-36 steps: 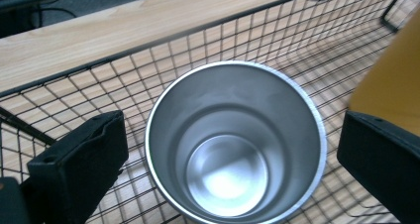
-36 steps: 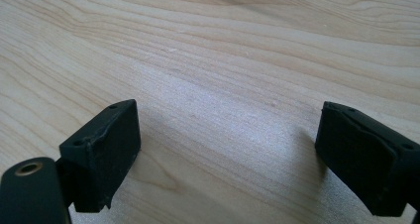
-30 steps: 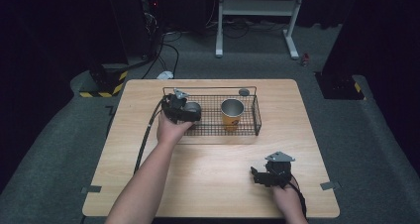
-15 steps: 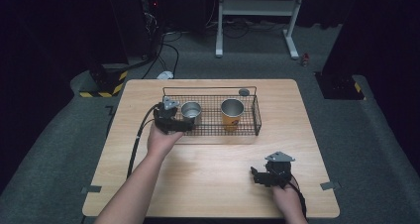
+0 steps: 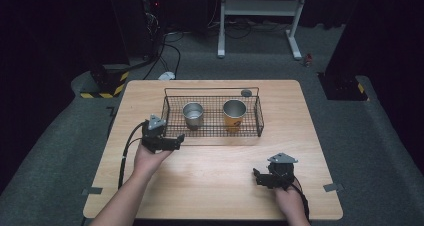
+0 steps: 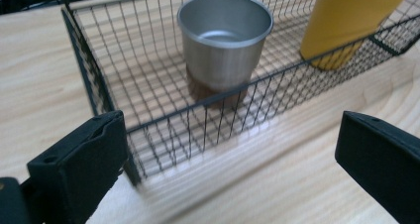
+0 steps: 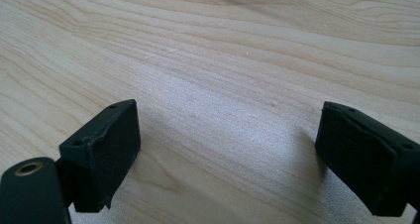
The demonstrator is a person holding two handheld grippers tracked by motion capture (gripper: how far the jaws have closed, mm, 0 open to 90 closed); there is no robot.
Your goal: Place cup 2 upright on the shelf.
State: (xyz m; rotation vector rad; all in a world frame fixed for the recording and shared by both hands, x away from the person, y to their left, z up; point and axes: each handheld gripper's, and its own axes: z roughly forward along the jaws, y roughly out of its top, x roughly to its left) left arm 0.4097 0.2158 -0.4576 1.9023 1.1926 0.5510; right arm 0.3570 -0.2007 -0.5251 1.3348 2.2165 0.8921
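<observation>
A dark room with grey carpet surrounded the pale wooden worktop (image 5: pixel 210 186), on which a black wire-mesh basket (image 5: pixel 212 132) sat toward the far side. Inside it stood a short brushed-steel cup (image 5: pixel 193 115) at the left and a taller yellow tumbler with a steel rim (image 5: pixel 234 114) at the right, well apart from each other, both upright with their mouths open to the ceiling, so each long axis ran vertically. A small grey round disc (image 5: pixel 246 92) lay on the worktop just behind the basket's far rim.

The left gripper (image 5: pixel 176 141) hung just outside the basket's near left corner, its jaws spread wide and holding nothing; in the left gripper view the steel cup (image 6: pixel 225 38) stood beyond the mesh wall (image 6: pixel 198 130), straight ahead of the jaws. The right gripper (image 5: pixel 256 177) rested low near the front right of the worktop, jaws likewise wide apart over bare wood (image 7: pixel 223 85).

Judging by this, both cups were already lodged in the basket, and little seemed left beyond drawing the left gripper clear, unless the disc was also meant to go in.
</observation>
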